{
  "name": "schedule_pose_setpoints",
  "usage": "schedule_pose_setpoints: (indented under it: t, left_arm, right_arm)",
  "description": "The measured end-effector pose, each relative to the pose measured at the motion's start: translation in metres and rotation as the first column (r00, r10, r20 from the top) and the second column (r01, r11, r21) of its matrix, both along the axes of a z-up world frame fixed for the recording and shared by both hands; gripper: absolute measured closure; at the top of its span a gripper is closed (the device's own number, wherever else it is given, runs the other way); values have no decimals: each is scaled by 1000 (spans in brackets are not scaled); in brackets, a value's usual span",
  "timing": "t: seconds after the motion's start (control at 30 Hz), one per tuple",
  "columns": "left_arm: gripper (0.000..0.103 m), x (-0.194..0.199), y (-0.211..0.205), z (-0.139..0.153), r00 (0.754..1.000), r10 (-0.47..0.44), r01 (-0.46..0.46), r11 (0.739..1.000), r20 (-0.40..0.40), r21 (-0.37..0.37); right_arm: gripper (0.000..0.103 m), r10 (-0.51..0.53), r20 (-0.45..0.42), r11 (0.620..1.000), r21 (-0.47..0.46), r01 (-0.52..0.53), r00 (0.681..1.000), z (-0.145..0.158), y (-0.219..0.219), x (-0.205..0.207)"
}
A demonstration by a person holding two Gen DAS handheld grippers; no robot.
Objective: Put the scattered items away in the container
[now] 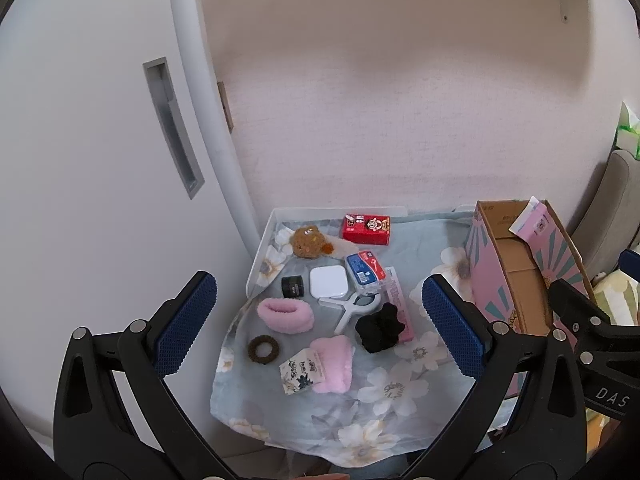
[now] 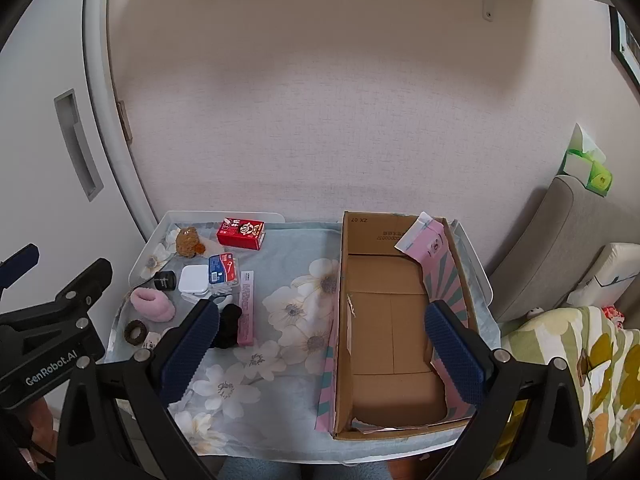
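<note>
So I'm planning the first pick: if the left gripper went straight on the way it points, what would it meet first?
Probably the white plastic clip or the black fabric scrunchie beside it, between the open left gripper fingers; depth is unclear.

both wrist views look down from near the table's (image 1: 256,264) front edge, sharing the cardboard box (image 2: 384,320)

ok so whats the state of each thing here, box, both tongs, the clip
cardboard box: open, empty
left tongs: open, holding nothing
right tongs: open, holding nothing
white clip: lying flat on the cloth
red carton: lying on its side
</note>
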State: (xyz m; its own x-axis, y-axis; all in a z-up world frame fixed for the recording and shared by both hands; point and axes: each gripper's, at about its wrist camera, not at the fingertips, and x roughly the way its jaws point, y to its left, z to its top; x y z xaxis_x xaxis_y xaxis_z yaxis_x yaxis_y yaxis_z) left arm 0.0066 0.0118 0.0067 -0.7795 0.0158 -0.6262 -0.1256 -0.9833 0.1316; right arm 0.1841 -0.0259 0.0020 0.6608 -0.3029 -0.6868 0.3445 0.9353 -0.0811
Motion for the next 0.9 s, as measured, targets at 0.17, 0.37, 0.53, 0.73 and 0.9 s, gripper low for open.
schedule_pose_setpoints:
  t: [0.17, 0.37, 0.53, 0.73, 0.9]
  left_arm:
    - [1, 3, 1, 1, 1000, -9, 9, 1000, -8, 4]
    - [1, 4, -1, 2, 755, -656, 655, 754, 2, 40]
    - [1, 6, -1, 5, 748, -664, 663, 747, -4, 42]
    - [1, 9, 1, 9, 737, -676, 676, 736, -24, 21]
    - [1, 9, -1, 10, 687, -726, 727, 686, -30, 30]
  right_arm:
    - [1, 1, 1, 1000, -1, -1, 1000, 2, -1, 0]
    - [1, 8, 7, 1000, 4, -8, 1000, 3, -1, -1]
    - [1, 10, 12, 1000, -2, -10, 1000, 6, -1, -2]
    - [1, 14, 13, 1000, 3, -14, 1000, 6, 0, -2]
    - [1, 14, 20, 1000, 7, -15, 1000, 8, 1, -3]
